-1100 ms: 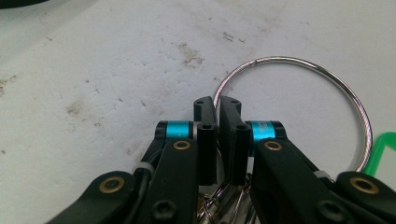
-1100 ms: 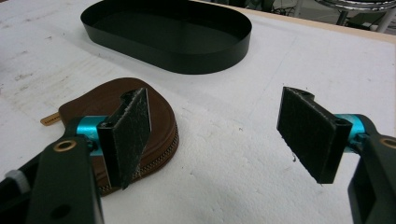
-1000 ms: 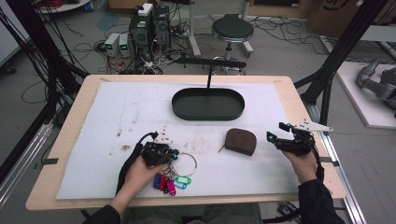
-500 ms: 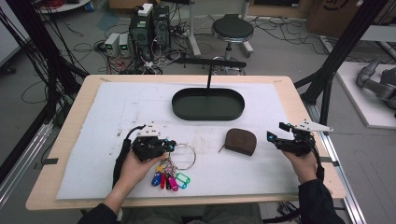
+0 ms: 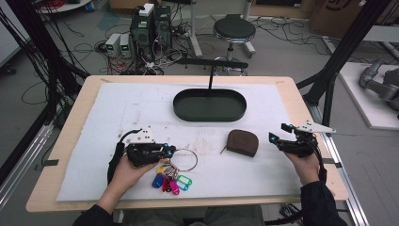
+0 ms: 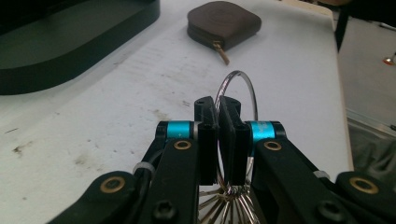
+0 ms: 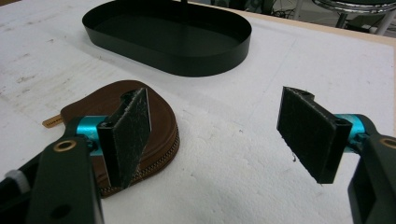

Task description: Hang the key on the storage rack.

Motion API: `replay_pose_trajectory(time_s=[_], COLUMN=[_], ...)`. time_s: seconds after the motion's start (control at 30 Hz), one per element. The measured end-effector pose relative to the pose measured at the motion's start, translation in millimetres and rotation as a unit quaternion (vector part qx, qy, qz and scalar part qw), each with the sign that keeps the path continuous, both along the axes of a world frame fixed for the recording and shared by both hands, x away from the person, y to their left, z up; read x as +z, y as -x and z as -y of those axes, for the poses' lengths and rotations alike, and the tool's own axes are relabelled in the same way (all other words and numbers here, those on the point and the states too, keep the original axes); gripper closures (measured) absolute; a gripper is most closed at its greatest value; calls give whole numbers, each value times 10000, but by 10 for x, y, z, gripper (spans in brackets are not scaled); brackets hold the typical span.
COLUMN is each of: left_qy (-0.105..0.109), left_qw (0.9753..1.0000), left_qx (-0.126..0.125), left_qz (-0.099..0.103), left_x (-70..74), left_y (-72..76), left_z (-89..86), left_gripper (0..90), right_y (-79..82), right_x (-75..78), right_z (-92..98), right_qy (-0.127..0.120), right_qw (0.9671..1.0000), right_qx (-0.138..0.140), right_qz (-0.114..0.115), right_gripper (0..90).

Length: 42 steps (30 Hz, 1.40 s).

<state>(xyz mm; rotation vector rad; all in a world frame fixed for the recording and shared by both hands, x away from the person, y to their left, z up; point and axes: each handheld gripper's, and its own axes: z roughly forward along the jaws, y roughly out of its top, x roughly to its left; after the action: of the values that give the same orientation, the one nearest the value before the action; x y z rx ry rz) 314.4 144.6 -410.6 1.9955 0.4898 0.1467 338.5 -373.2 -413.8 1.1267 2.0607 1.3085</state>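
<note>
Shifted up-left since the earlier frame, the left hand-held gripper (image 5: 170, 151) clamps the key ring (image 5: 184, 160) at lower left; the right hand-held gripper (image 5: 275, 140) stays spread beside the brown pouch (image 5: 243, 142).

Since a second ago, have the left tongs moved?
Yes. The left tongs, shut on the key ring, drifted left and slightly toward the black tray.

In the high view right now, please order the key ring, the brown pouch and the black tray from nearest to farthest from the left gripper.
1. Key ring: clamped in the left gripper, at its tip.
2. Brown pouch: to the right, mid-table.
3. Black tray: farther back, at the table's centre.
</note>
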Motion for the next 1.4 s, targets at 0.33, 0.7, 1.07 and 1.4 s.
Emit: replay_pose_trajectory(time_s=[0.33,0.7,1.07,1.4], left_qy=[-346,-299,-50,218], left_qw=[9983,9981,9987,9978], left_qx=[-438,-510,-497,-461], left_qz=[-148,-153,46,417], left_x=[-54,-45,92,374], left_y=[17,7,7,-10], left_z=[52,32,21,34], left_gripper=[829,861,863,863], right_y=[-3,-5,-8,-10], right_x=[-3,-4,-6,-5], right_z=[-2,3,-2,4], right_qy=[-6,-5,-2,-2], right_qw=[10000,10000,10000,10000], right_qx=[9,4,2,-22], right_qz=[-26,-31,-38,-31], right_gripper=[263,264,264,264])
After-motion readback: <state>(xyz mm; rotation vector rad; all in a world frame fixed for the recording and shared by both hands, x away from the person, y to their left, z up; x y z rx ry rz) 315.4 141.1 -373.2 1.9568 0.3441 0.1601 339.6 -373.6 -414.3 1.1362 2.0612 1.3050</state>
